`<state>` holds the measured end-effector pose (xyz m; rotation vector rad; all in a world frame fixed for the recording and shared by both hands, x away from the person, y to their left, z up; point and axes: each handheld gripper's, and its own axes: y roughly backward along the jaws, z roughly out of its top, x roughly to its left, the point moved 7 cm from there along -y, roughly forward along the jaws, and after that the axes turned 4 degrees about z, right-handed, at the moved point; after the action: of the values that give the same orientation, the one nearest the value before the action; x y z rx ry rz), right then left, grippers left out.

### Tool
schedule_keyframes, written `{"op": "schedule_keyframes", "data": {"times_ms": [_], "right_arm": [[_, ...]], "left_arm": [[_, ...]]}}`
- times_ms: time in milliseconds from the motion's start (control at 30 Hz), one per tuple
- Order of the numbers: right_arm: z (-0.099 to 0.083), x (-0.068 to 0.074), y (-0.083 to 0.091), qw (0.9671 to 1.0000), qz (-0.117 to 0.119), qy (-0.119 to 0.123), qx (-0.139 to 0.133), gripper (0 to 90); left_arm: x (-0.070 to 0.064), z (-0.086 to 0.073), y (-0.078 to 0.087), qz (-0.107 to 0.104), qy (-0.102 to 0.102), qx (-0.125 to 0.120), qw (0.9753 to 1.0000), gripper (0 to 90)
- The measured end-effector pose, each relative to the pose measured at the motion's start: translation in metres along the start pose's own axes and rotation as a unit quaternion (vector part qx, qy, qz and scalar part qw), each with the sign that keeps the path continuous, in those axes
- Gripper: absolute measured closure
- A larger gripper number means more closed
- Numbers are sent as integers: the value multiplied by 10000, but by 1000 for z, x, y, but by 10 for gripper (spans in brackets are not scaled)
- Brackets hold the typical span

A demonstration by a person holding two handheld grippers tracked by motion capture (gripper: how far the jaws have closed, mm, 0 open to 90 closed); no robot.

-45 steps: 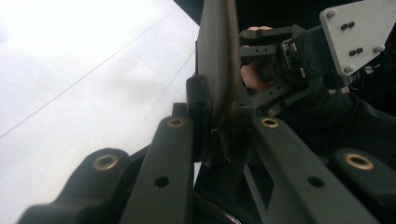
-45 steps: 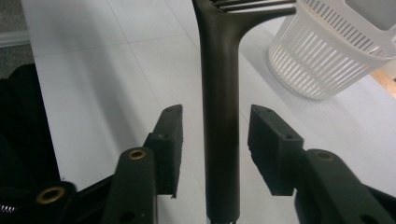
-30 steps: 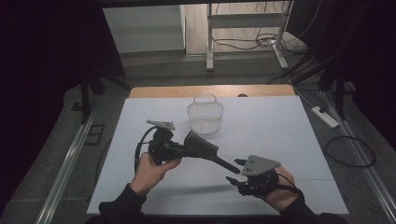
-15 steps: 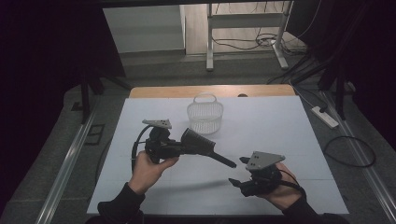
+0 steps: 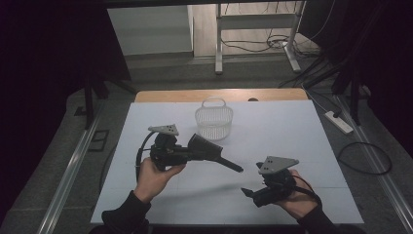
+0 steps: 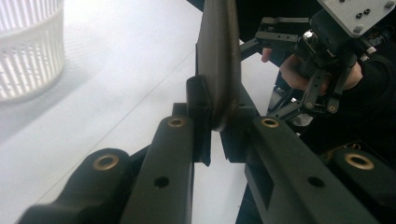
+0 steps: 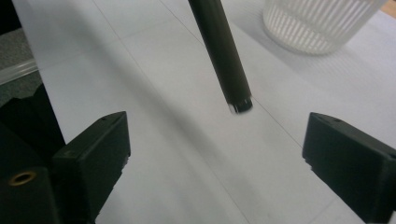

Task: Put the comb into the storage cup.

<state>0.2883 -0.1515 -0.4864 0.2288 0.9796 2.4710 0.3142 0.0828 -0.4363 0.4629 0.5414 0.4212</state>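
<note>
Left gripper point(image 5: 209, 151) held left of centre over the white worktop point(image 5: 292, 126), jaws clenched on a dark funnel-shaped tool point(image 5: 214, 152). In the left gripper view the jaws pinch the wide flat end of the tool point(image 6: 217, 60) between the pads, the tool running up and away from them. In the high view the wide cone end sits at the jaws and the thin stem runs right and slightly near, tip hanging above the worktop near its middle.

Right gripper point(image 5: 249, 193) at near right, held in the right hand point(image 5: 297, 197), jaws released and spread wide, pointing left. In the right gripper view the stem tip point(image 7: 240, 105) lies between the two open jaws but farther off, touching neither; slightly blurred.

White slotted basket point(image 5: 214, 118) with a handle stands upright on the far centre of the worktop, well apart from both grippers; its ribbed wall shows at top left of the left gripper view point(image 6: 28, 46) and top right of the right gripper view point(image 7: 317, 23).

Left hand point(image 5: 153, 175) grips the left gripper's body from below.
</note>
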Motion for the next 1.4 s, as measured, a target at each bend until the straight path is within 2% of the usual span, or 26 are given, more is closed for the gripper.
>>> {"op": "schedule_keyframes", "data": {"times_ms": [267,433,767,933,1033,1400], "right_arm": [[-11,-10,6,9995,-123,-273,51,23],[-17,-13,11,9992,-195,-328,83,18],[-31,-17,19,9981,-296,-509,181,6],[-37,-21,24,9965,-431,-686,192,0],[-42,-21,27,9958,-392,-803,194,0],[-61,-26,43,9927,-610,-1008,246,0]], "left_arm": [[4,1,5,180,-117,-42,9998,833],[6,2,7,277,-195,-34,9994,833],[15,6,17,456,-154,-178,9987,833],[21,8,23,521,-107,-261,9982,832],[25,10,28,543,-75,-313,9980,833],[37,19,40,676,-27,-396,9969,832]]}}
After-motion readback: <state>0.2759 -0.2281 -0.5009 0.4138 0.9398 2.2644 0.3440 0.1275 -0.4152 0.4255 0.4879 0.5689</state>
